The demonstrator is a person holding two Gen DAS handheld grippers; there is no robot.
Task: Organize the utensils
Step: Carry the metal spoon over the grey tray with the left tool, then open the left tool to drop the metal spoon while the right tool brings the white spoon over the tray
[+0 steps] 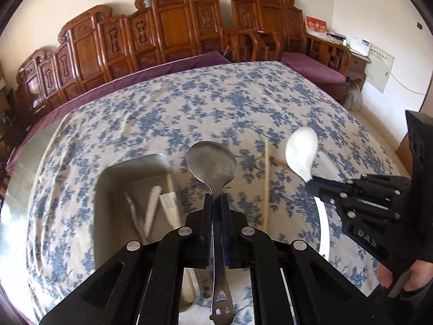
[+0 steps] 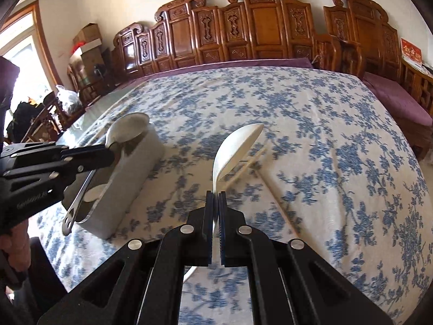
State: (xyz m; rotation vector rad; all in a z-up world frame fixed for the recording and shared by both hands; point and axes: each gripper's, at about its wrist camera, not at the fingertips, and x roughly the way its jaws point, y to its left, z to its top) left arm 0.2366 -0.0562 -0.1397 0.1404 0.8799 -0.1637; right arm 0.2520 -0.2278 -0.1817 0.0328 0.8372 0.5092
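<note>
My left gripper [image 1: 216, 197] is shut on the handle of a metal spoon [image 1: 212, 162] and holds it above the table, just right of a grey rectangular tray [image 1: 108, 184]. The tray holds white utensils [image 1: 151, 208] and chopsticks. My right gripper [image 2: 216, 193] is shut on a white spoon [image 2: 235, 146], held up off the cloth. In the left wrist view the right gripper [image 1: 314, 182] and white spoon [image 1: 301, 149] are at the right. In the right wrist view the left gripper [image 2: 108, 154], metal spoon [image 2: 127, 130] and tray [image 2: 130, 178] are at the left.
A blue-flowered cloth [image 1: 216, 103] covers the table. Loose chopsticks [image 1: 266, 184] lie on it between the two spoons; they show blurred under the white spoon [image 2: 243, 168]. A carved wooden bench [image 1: 162, 32] with purple cushions runs behind the table.
</note>
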